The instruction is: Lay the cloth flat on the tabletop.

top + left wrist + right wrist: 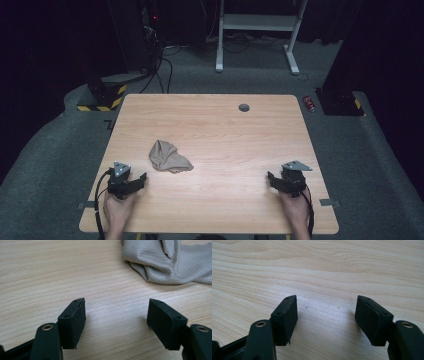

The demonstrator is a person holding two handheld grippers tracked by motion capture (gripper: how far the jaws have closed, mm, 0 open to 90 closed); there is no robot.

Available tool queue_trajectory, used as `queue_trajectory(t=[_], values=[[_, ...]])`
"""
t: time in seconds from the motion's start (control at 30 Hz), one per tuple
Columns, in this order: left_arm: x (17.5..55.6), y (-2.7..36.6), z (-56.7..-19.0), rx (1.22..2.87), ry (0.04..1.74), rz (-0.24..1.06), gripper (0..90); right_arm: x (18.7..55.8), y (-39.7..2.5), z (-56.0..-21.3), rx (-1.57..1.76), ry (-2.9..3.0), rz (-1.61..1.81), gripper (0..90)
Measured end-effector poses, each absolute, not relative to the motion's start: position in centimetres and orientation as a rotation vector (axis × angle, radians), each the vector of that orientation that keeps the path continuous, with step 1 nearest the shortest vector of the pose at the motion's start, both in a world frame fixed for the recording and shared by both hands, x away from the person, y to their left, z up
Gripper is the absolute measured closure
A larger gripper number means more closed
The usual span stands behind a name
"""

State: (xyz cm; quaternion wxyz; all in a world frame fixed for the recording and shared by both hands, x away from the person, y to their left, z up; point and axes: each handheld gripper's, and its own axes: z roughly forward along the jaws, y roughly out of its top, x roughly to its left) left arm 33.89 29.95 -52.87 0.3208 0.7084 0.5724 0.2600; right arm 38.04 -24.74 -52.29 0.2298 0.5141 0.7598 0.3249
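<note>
A crumpled beige cloth (168,157) lies on the wooden table (225,130), left of its middle. In the left gripper view the cloth (170,262) shows its fine diamond weave just beyond the jaws, to the upper right. My left gripper (142,179) rests near the front left of the table, a short way below and left of the cloth; its jaws (116,320) stand wide apart over bare wood. At the front right my right gripper (270,178) is open too, with nothing but wood grain between its jaws (327,318).
A small grey grommet (244,107) sits in the tabletop near the far edge. Beyond the table are a white desk frame (257,30), cables on the grey floor, and a yellow-and-black striped base (102,97) at the far left.
</note>
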Motion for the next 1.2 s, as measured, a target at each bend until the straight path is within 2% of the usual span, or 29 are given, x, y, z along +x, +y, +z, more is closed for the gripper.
queue_trajectory(t=[0.2, 0.27, 0.6, 0.7, 1.2], values=[[33.91, 29.95, -52.87, 1.864, 1.505, 0.68, 31.1, 38.04, -24.74, -52.29, 1.415, 2.091, 0.894, 34.4], [33.96, 29.96, -52.89, 1.859, 1.514, 0.676, 26.0, 38.04, -24.74, -52.29, 1.414, 2.091, 0.894, 34.2], [34.07, 29.85, -52.93, 1.875, 1.508, 0.664, 20.0, 38.03, -24.72, -52.29, 1.417, 2.091, 0.893, 34.2], [34.24, 29.69, -52.94, 1.892, 1.501, 0.656, 15.6, 38.03, -24.72, -52.29, 1.417, 2.091, 0.893, 34.2], [33.92, 29.49, -52.72, 1.861, 1.493, 0.631, 22.4, 38.04, -24.72, -52.29, 1.418, 2.09, 0.893, 34.3]])
